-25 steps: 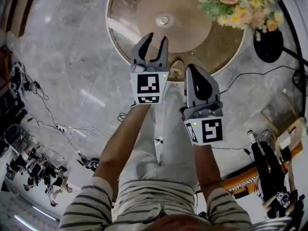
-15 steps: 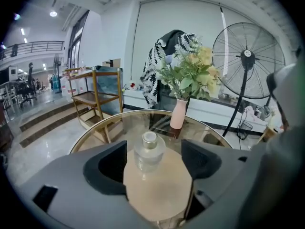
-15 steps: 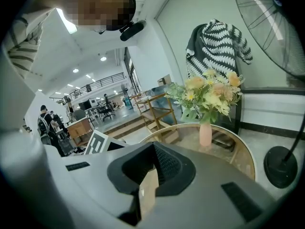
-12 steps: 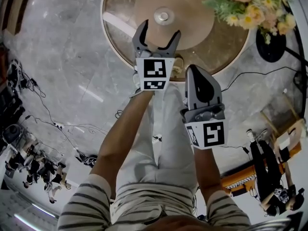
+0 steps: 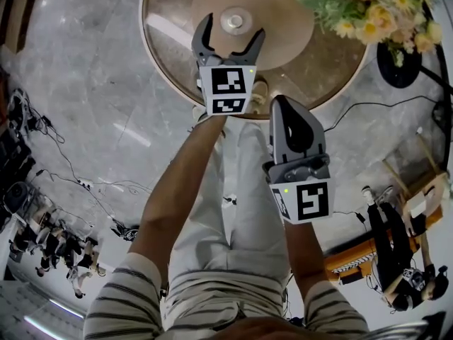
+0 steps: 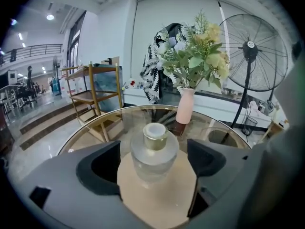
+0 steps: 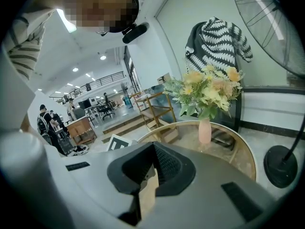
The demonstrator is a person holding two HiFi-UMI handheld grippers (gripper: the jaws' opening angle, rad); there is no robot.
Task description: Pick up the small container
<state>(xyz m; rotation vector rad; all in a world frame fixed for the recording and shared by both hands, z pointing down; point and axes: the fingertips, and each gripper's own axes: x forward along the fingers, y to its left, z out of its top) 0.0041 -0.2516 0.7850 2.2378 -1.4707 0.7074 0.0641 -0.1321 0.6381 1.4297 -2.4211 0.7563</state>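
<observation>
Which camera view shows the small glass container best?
The left gripper view: the small container stands centred and close, its clear body and gold collar seen side-on. The head view shows only its top from above. The right gripper view does not show it.

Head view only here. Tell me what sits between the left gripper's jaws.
Observer: A small clear glass bottle with a gold collar stands upright between the left gripper's jaws, which are opening. Neither pad touches it.
Operator: Now report the right gripper's jaws.
Observer: The right gripper is shut, pad against pad, with nothing between them.
</observation>
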